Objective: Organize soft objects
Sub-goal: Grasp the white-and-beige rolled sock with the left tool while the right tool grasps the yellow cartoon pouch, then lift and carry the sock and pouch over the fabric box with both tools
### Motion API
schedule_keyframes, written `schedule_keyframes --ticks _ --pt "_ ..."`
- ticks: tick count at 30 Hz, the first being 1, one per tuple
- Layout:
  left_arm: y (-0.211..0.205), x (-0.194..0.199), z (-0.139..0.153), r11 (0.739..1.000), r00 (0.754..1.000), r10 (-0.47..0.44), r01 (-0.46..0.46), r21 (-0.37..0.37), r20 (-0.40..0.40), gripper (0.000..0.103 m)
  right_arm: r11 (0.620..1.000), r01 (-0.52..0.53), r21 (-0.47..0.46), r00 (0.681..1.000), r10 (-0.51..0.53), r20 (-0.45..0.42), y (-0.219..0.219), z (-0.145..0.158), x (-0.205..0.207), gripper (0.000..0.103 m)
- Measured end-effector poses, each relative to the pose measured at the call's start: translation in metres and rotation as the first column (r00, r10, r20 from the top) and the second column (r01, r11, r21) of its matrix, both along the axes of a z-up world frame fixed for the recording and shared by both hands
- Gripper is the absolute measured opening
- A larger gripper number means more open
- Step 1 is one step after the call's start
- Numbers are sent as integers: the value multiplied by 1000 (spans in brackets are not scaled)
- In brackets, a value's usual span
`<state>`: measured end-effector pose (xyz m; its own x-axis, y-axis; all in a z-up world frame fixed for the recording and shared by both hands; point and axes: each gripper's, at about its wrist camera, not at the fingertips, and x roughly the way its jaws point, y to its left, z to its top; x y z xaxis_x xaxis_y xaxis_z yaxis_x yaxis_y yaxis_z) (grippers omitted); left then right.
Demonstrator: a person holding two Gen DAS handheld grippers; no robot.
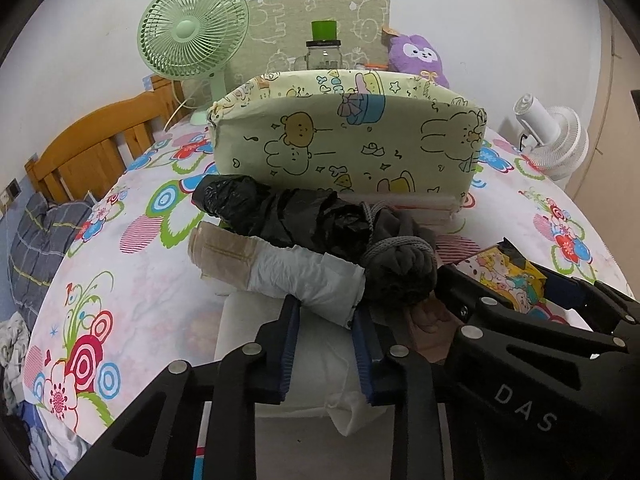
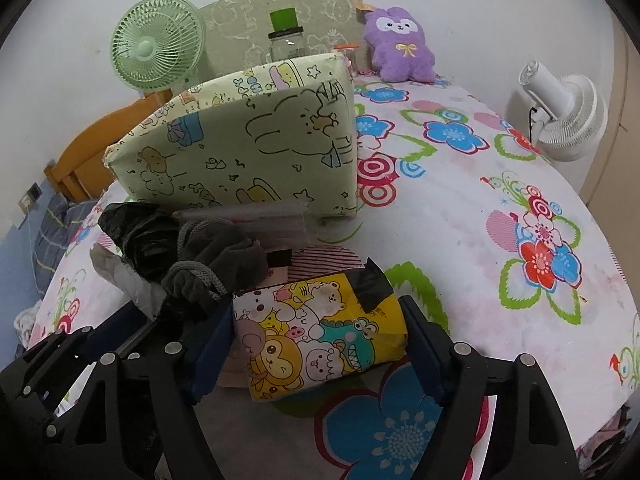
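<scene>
My left gripper (image 1: 325, 310) is shut on the near end of a white plastic-bag roll (image 1: 304, 276), which lies across the flowered bedspread (image 1: 132, 280). Behind the roll lie a crumpled black bag roll (image 1: 280, 212) and a dark grey cloth bundle tied with cord (image 1: 400, 268). To the right, my right gripper (image 2: 316, 308) holds a yellow cartoon-printed soft pack (image 2: 320, 332), with a pad against each side of it. The grey bundle (image 2: 216, 268) lies just to the left of that pack.
A pale green cartoon-print cushion block (image 1: 344, 140) stands upright behind the pile. Further back are a green fan (image 1: 192, 28), a jar with a green lid (image 1: 324, 54) and a purple plush (image 2: 400, 44). A white fan (image 2: 568, 108) stands at the right edge, a wooden headboard (image 1: 88, 148) at the left.
</scene>
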<state>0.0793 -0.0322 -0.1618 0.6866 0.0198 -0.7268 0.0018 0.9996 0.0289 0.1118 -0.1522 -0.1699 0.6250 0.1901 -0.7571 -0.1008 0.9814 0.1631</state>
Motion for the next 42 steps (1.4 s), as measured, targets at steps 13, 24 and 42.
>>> schedule_keyframes --ticks 13,24,42 --pt "1 -14 18 1000 999 -7 8 -10 45 18 1000 -11 -25 997 13 72 4 25 -19 80" --pt "0 -27 46 1000 994 -18 19 -3 112 18 999 -22 -31 989 26 144 12 58 -33 80" --pt "-1 -42 94 999 974 -17 23 -24 228 18 999 17 -27 971 -10 239 17 111 -53 80"
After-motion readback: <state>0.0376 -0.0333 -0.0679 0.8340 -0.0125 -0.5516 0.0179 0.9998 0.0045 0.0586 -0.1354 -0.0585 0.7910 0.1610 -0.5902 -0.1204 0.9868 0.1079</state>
